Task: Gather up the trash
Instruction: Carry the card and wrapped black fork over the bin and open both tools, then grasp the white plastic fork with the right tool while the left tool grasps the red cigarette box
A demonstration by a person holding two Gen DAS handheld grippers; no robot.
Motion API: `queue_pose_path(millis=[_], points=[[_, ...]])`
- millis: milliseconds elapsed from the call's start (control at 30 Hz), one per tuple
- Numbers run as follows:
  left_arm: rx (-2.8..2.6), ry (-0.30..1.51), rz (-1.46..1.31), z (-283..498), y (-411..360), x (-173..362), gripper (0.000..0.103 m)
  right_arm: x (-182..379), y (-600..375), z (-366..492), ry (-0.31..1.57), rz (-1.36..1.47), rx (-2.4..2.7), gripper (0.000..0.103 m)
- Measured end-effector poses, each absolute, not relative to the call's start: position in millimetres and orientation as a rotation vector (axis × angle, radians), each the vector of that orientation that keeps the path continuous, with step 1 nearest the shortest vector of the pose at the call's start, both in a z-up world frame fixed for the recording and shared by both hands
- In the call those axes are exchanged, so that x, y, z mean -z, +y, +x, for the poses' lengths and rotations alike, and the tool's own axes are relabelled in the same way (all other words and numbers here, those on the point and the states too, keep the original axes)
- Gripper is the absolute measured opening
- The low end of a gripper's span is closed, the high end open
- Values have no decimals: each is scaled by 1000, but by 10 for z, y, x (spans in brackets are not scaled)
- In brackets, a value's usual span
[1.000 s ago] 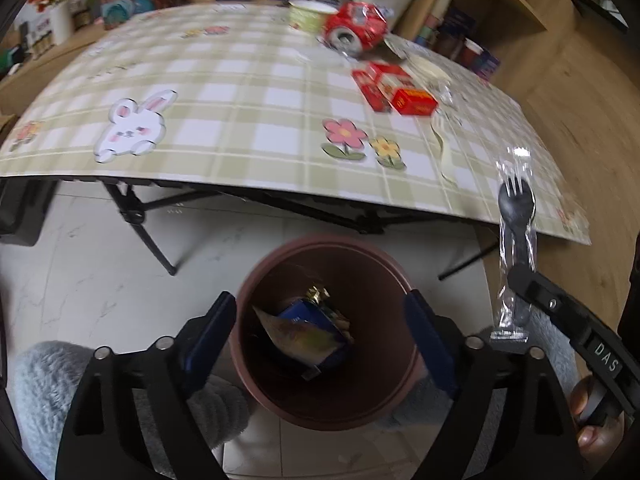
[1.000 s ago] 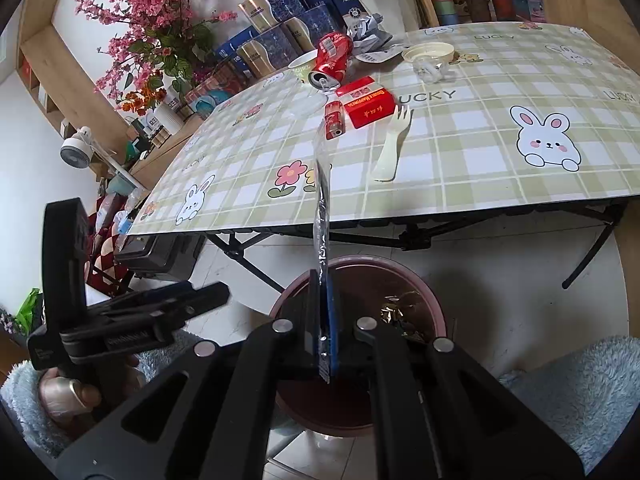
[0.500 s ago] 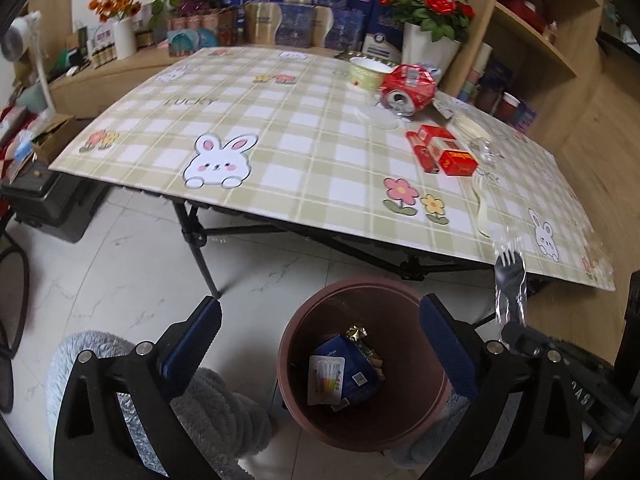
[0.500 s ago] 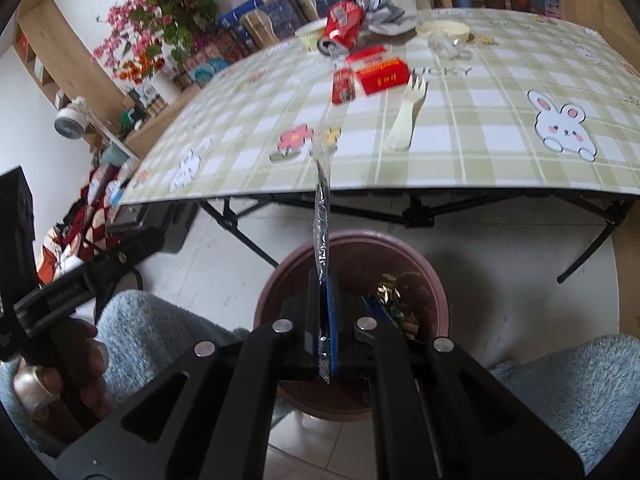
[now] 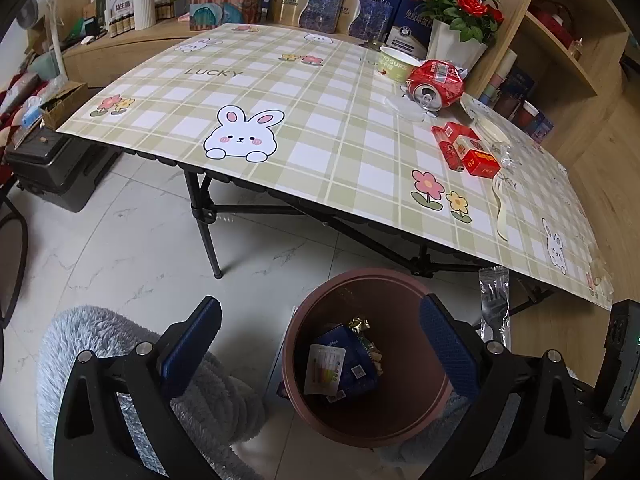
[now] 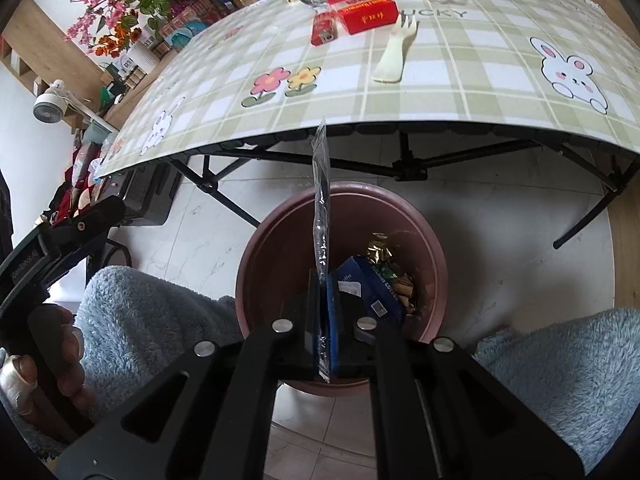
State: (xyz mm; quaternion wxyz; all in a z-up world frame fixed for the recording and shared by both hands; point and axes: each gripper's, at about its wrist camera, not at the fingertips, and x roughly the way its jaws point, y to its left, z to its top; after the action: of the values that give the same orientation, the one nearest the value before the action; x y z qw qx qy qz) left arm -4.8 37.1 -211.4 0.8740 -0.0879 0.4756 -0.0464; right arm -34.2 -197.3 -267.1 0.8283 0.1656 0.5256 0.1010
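Right tongs (image 6: 326,320): I have them clamped on a wrapped black plastic fork (image 6: 322,216), which stands up edge-on from the pads, directly over the bin.
Left tongs (image 5: 320,344): I see them spread wide with nothing between the blue pads, off the bin's left side above the floor.
Bin (image 5: 404,280): a brown round tub on the tiled floor just in front of the desk edge; inside lie a blue packet (image 5: 352,364) and a gold foil wrapper (image 5: 359,325).
Desk (image 5: 304,92): plaid cloth with rabbits and flowers. Left on it are a crushed red can (image 5: 436,84), a yoghurt cup (image 5: 394,63), red cartons (image 5: 466,150) and a cream plastic fork (image 6: 394,50).
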Motion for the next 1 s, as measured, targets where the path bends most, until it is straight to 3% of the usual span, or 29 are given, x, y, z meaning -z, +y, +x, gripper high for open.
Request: queue_pose_path(millis=[233,300,367,467,567,767,1000], points=[[91,1009,-191,-28,392,2150,97,2685,-1980,-333,1123,357,-216,8],[91,1011,-189,-26,386,2154,97,2698,-1975,-324,1128,357,-218,15],[93,1014,-187,-24,381,2160,97,2693,-1978,-330,1116,364,-217,45],[94,1016,-185,-25,380,2169,97,2632,-1997,-342,1074,356,-197,67],[93,1015,-190,-24,387,2167,97,2582,-2027,-345,1039,363,-187,82],[99,1024,-183,-17,368,2181,97,2502,-2093,-353,963,383,-205,88],[107,1023,-177,-13,327,2193,97,2397,-2118,-308,899,316,-219,85]])
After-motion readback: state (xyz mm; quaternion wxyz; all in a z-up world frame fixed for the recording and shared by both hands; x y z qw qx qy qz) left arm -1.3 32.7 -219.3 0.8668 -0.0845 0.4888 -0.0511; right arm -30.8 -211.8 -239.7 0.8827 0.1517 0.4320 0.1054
